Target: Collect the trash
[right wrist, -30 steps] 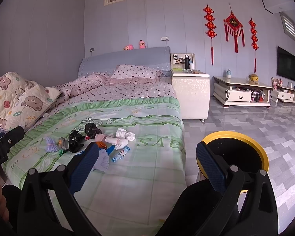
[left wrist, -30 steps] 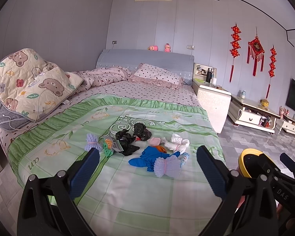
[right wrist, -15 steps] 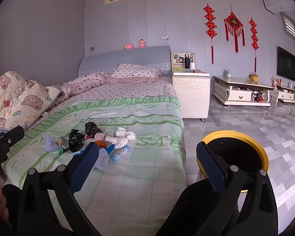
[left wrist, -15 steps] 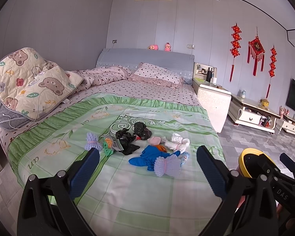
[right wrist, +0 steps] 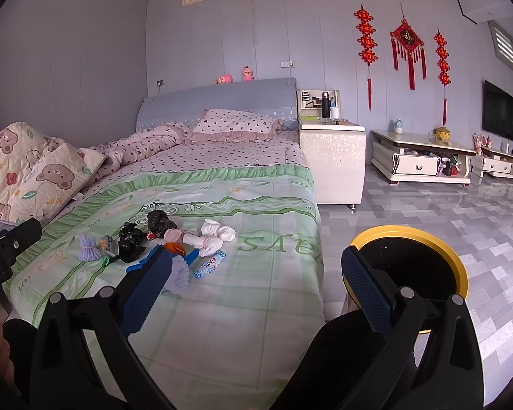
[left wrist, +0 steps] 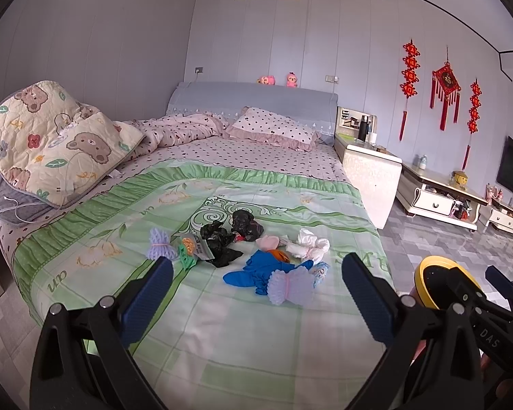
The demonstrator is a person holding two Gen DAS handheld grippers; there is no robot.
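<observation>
Trash items are lying in a loose cluster on the green patterned bedspread (left wrist: pixel 126 239), around the middle of its width and toward the foot edge of the bed: a crumpled black plastic bag (left wrist: pixel 219 242), a second crumpled black bag (left wrist: pixel 244 225) just behind it, a lilac ruffled foam net (left wrist: pixel 159 244) at the left end, a blue rubber glove (left wrist: pixel 256 270), a pale lilac foam net (left wrist: pixel 290 287) touching the glove's near side, a bundle of white tissue (left wrist: pixel 307 244) at the right end, and a small printed wrapper (right wrist: pixel 210 264) lying nearest the bed's right edge. A round black bin with a yellow rim (right wrist: pixel 408 266) is standing on the grey tiled floor (right wrist: pixel 461 212) just beside the bed's right edge, near the foot corner. The left gripper (left wrist: pixel 256 294) is hovering above the foot end with its blue-padded jaws spread wide apart and nothing between them. The right gripper (right wrist: pixel 256 283) is likewise being held with jaws wide apart and empty, one finger sitting over the bedspread and the other in front of the bin. A bear-print quilt (left wrist: pixel 48 143) is resting at the bed's left edge.
</observation>
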